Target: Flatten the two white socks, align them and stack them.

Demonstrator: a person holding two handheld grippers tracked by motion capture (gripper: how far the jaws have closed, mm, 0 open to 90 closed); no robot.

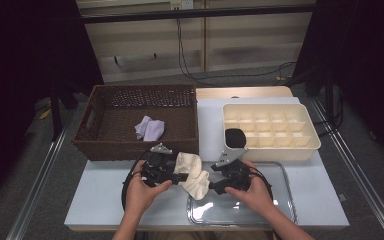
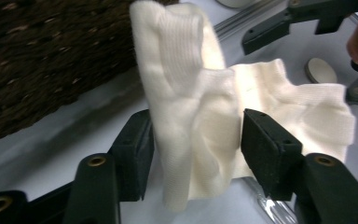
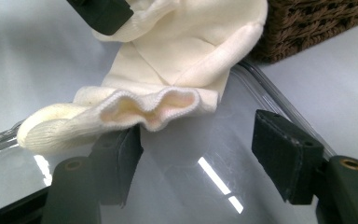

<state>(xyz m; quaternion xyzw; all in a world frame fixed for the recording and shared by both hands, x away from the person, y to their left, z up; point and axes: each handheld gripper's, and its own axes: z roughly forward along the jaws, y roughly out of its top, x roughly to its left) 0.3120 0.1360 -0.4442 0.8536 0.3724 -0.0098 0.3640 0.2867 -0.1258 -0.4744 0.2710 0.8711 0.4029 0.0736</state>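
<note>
Cream sock (image 1: 192, 175) hangs between your two grippers, above the clear tray's (image 1: 280, 210) near-left corner.
Your left gripper (image 1: 179, 176) has it between partly spread jaws; whether the pads press is unclear. Your right gripper (image 1: 211, 188) gapes, the cuff lying over one jaw. Beyond: wicker basket (image 1: 97, 145) holding a lilac cloth (image 1: 150, 128), and a divided cream box (image 1: 307, 150) with a dark bundle (image 1: 235, 137).

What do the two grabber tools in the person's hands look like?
Each hand-held gripper, left and right, is black, with a grey three-cornered plate on top and a black cable looping off it. Up close, the jaws carry flat, blocky black pads, and brass-coloured rings sit in the arms behind them. The person's forearms are bare, with no sleeves showing.
</note>
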